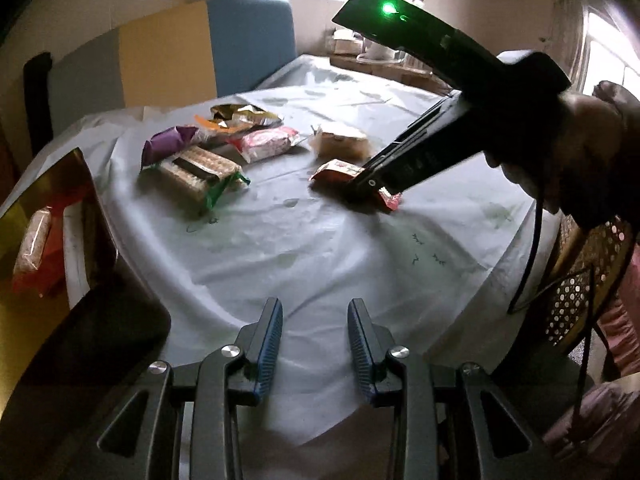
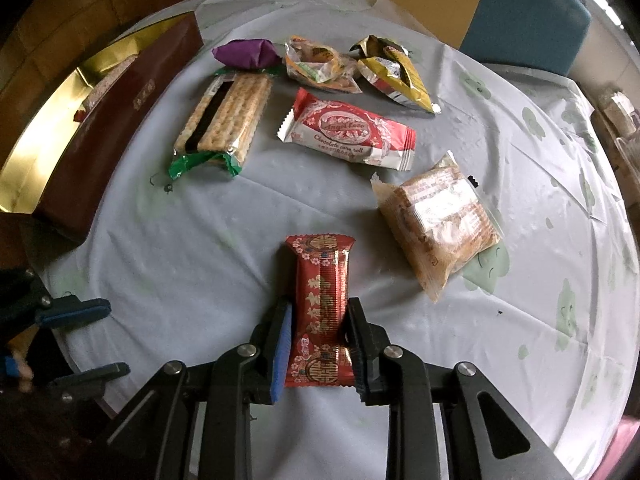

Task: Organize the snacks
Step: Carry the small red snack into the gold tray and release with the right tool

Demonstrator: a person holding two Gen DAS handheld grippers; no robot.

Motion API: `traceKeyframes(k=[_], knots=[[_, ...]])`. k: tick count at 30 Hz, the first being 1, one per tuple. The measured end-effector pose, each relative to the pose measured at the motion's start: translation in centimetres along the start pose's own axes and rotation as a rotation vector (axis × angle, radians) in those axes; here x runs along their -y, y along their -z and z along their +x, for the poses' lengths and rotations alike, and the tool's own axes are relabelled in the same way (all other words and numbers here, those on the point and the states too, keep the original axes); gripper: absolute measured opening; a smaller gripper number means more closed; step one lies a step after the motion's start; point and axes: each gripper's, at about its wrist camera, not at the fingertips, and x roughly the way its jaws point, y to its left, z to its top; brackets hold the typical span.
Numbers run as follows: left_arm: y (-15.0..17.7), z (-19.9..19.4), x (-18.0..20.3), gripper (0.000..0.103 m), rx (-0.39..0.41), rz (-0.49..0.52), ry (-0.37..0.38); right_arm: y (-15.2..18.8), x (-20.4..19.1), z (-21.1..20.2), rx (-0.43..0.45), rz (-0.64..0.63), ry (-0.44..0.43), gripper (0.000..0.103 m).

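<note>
Nearest the right wrist camera, the right gripper (image 2: pixel 319 340) is seen closed narrow around a red foil-wrapped snack bar with gold pattern (image 2: pixel 322 300); both blue pads are pressed against the wrapper's long sides. Whether the bar is off the pale plastic-covered table (image 2: pixel 520 340) or touching it cannot be told.

Left gripper (image 1: pixel 315 344) is held at the near table edge, jaws moderately apart, nothing between them.

6 other snacks are spread on the table: a clear-wrapped cracker pack with green ends (image 2: pixel 224 124), a purple twisted wrapper (image 2: pixel 244 53), an orange-printed clear packet (image 2: pixel 320 66), a gold foil pouch (image 2: pixel 394 72), a red-and-white chocolate roll pack (image 2: pixel 352 136), and a clear-wrapped tan cake square (image 2: pixel 440 220). All lie well apart from the held bar.

A dark red box with gold lining (image 2: pixel 116 132) stands open at the table's left edge; at least 1 packet is seen inside in the left wrist view.

Judged step: pick of the red bar, grasp made. Next move is judged to call for a lift and a carry leftward over the box wall, then release inside. Risk: foil could slip in the pads.
</note>
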Motion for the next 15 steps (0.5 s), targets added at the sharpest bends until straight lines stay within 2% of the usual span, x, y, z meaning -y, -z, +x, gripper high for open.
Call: traceKeyframes(k=[3,8,15], knots=[[0.3,-0.2,-0.5,0.034,0.018,-0.031,0.029,-0.2,0.3,-0.3,0.005,0.017,-0.021,0.024],[0.3,-0.3,-0.9,0.034,0.041,-0.054,0.056,-1.6,0.3,-2.7,0.055,0.035,-0.121,0.024],[0.4,-0.7,-1.5,0.034,0.050,-0.087,0.091,-5.9,-4.1,-7.1,0.138,-0.096,-0.314,0.024]])
